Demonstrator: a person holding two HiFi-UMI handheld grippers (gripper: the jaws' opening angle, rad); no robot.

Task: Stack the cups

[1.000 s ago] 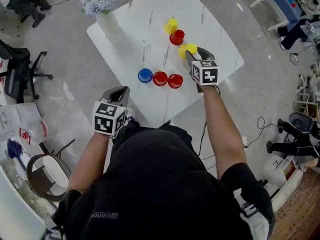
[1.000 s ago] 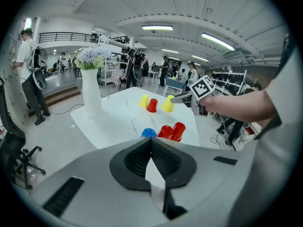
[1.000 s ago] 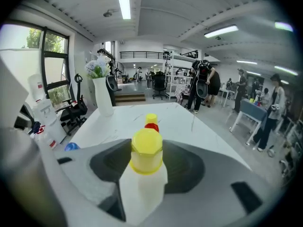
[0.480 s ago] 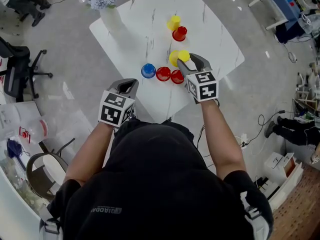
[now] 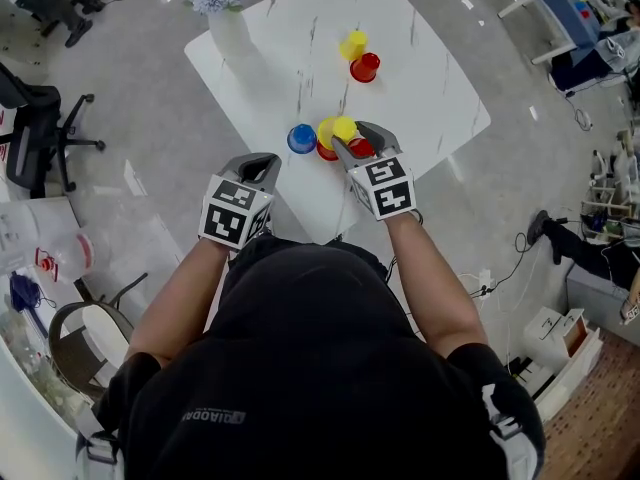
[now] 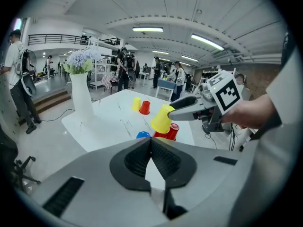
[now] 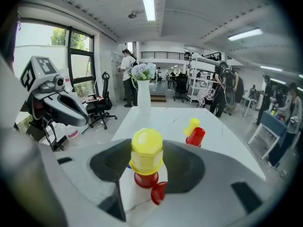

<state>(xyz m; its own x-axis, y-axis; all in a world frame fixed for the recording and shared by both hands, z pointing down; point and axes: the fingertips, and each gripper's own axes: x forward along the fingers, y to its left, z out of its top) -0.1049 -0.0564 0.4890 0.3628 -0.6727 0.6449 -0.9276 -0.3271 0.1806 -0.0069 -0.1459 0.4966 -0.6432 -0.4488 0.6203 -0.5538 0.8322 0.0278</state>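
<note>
1. Two grippers in the head view, over a white marble table (image 5: 420,78).
   - The left gripper (image 5: 262,164) sits at the table's near edge, apart from all the cups.
   - The right gripper (image 5: 346,140) grips an upturned yellow cup (image 5: 337,128).
   - This cup hangs above a near row: a blue cup (image 5: 301,138), a red cup (image 5: 326,152) directly under it, and a second red cup (image 5: 361,148).
   - A far yellow cup (image 5: 352,44) and a far red cup (image 5: 365,67) stand just beside each other, well apart from the row.
   - A vase of flowers (image 5: 226,23) is at the far left corner.

2. Left gripper view.
   - The left gripper (image 6: 151,140) has its jaw tips together, with nothing between them.
   - Beyond it, the right gripper (image 6: 176,112) carries the yellow cup (image 6: 161,120), tilted, over the red cups (image 6: 172,131).
   - The blue cup (image 6: 143,135) shows to their left.

3. Right gripper view.
   - The right gripper (image 7: 147,148) is clamped on the yellow cup (image 7: 146,151), one jaw on each side.
   - The red cup (image 7: 146,179) lies just below the yellow rim. Whether they touch cannot be told.
   - The second red cup (image 7: 158,193) is nearer, to the right.
</note>
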